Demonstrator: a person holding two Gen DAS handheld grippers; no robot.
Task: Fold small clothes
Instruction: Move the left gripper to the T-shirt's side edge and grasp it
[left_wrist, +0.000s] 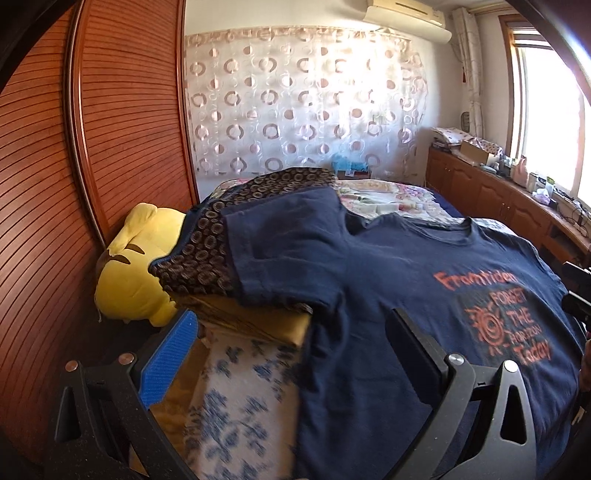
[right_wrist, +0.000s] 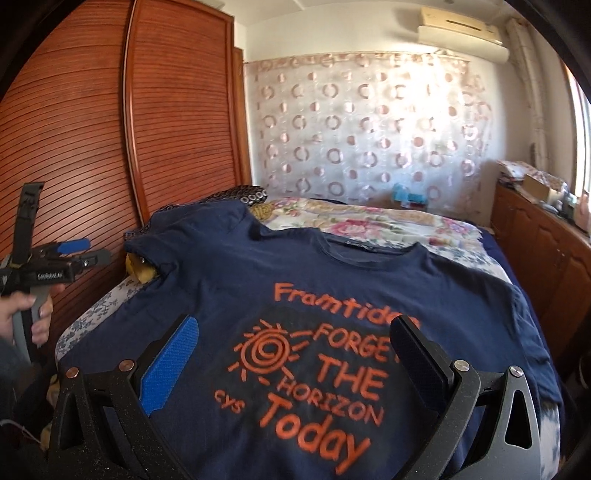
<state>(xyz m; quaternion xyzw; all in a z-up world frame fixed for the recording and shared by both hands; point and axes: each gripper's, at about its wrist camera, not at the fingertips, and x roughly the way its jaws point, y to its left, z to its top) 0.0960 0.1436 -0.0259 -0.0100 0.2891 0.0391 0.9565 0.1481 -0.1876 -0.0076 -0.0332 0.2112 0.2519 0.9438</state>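
Observation:
A navy T-shirt (left_wrist: 388, 280) with orange print lies spread face up on the bed; it also shows in the right wrist view (right_wrist: 295, 280). Its left sleeve (left_wrist: 280, 254) drapes over a dark circle-patterned cloth (left_wrist: 207, 243). My left gripper (left_wrist: 291, 332) is open and empty above the shirt's left side and the bed edge. It also shows at the left of the right wrist view (right_wrist: 83, 251), held in a hand. My right gripper (right_wrist: 295, 343) is open and empty, hovering over the shirt's printed chest.
A yellow plush toy (left_wrist: 136, 266) lies beside the wooden wardrobe (left_wrist: 110, 129) at left. A floral bedspread (right_wrist: 369, 221) covers the bed beyond the shirt. A wooden cabinet with clutter (left_wrist: 509, 192) runs along the right wall under the window.

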